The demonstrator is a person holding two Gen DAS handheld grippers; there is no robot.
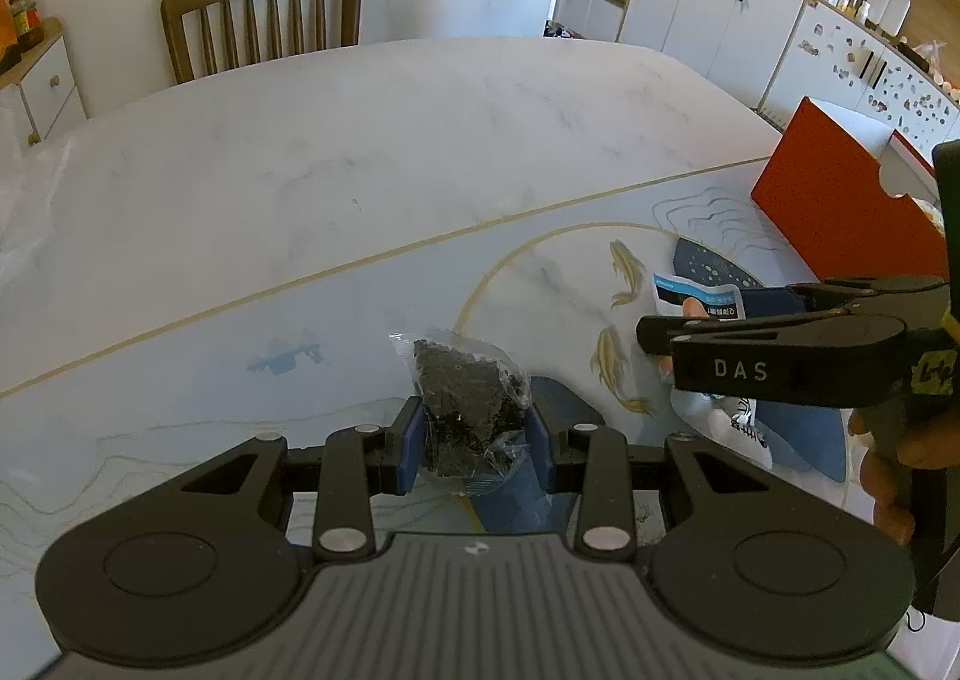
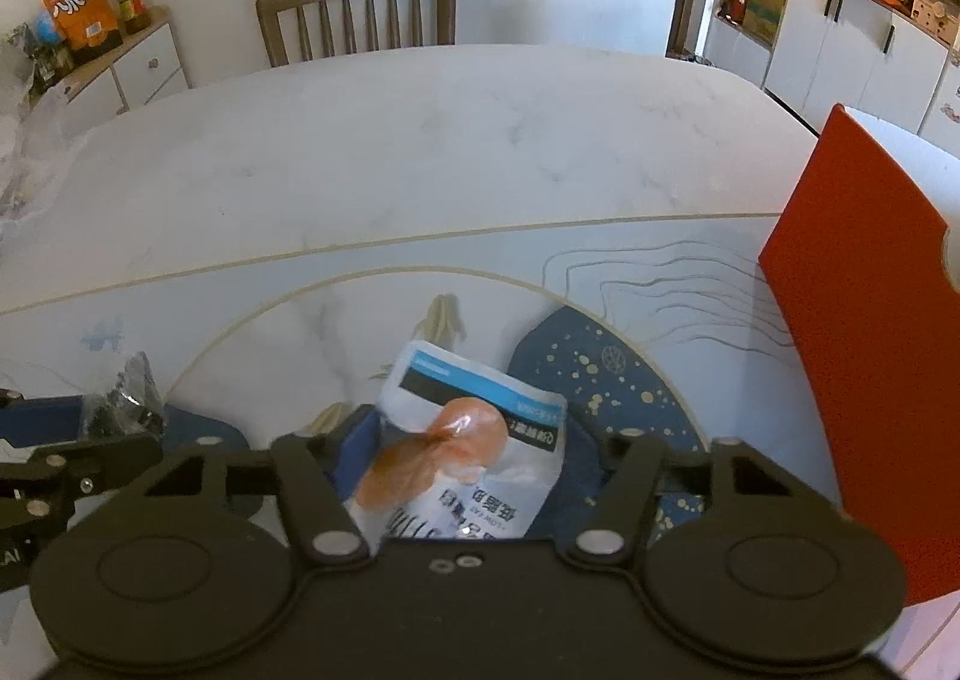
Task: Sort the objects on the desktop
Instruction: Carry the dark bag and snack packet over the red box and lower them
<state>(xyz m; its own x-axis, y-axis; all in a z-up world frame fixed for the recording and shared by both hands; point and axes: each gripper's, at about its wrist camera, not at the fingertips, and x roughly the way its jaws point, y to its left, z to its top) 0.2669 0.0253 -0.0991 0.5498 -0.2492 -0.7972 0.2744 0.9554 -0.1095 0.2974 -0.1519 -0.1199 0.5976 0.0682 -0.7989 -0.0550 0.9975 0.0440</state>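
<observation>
Blue-padded fingers of the left gripper pinch a clear plastic packet of dark crumbly pieces just above the patterned table mat. Beside it, the right gripper clamps a white and blue snack pouch showing an orange sausage over the same mat. A red open box stands near on the right, on the white marble table.

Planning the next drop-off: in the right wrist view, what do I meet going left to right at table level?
left gripper holding the dark clear-wrapped packet → white and blue snack pouch in the right gripper → red box standing at the right edge.
</observation>
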